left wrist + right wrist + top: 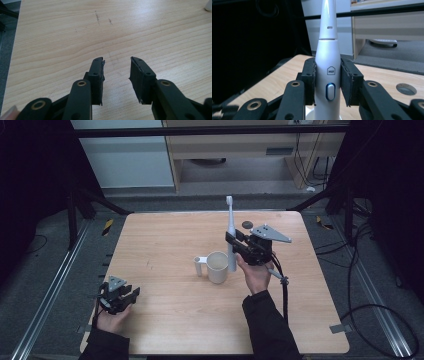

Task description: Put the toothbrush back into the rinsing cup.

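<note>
A white electric toothbrush (231, 232) stands upright near the table's middle, and my right gripper (234, 241) is shut on its handle. In the right gripper view both pads press the toothbrush (328, 72) at the level of its logo and oval button. Its lower end hangs just right of a cream mug (216, 266) with a handle pointing left; whether it touches the mug I cannot tell. My left gripper (121, 295) rests low at the table's front left, open, and in its own view the left gripper (116, 72) has bare wood between its jaws.
A small dark round disc (247, 224) lies on the wooden table (165, 320) behind the right gripper. A cable (285, 292) trails from the right gripper toward the front edge. Black frame legs and cabinets stand beyond the far edge.
</note>
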Available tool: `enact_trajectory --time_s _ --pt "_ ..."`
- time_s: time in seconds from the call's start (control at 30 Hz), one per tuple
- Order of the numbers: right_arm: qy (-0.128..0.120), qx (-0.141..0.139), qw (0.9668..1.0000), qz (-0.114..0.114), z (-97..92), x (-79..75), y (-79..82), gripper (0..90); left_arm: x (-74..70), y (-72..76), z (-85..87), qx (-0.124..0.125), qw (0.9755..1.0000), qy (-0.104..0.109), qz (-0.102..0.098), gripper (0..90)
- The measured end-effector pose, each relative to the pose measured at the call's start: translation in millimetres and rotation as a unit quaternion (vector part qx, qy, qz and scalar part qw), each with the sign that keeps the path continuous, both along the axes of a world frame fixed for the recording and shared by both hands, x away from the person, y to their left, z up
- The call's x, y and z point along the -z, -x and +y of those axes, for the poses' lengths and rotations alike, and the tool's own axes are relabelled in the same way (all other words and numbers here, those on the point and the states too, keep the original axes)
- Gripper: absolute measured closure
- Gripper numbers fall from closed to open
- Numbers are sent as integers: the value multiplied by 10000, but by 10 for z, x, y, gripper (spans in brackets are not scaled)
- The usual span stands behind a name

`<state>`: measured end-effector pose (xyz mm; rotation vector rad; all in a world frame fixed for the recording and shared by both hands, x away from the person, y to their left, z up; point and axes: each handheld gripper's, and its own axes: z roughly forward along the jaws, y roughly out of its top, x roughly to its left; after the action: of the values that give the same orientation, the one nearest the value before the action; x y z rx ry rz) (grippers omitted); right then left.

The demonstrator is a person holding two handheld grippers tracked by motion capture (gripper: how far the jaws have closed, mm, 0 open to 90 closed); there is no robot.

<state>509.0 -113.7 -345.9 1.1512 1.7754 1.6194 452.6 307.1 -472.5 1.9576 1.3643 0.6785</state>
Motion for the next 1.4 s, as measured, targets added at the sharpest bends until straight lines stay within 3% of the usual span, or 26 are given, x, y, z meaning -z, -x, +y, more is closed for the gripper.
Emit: enact_trajectory --time_s 0.23,0.67,1.07,1.4 --pt "-120 205 9997 -108 68 7 -131 672 -1 0 -3 14 10000 -10 -15 629" --pt "-300 258 9990 -187 165 38 -255 672 1 -5 -6 19 10000 -31 -11 631" --pt "-197 248 9994 -102 337 230 -372 672 2 -10 -2 13 10000 -26 -10 632" --pt "-90 226 9996 138 465 464 -421 671 3 -13 -1 14 10000 -27 -10 632"
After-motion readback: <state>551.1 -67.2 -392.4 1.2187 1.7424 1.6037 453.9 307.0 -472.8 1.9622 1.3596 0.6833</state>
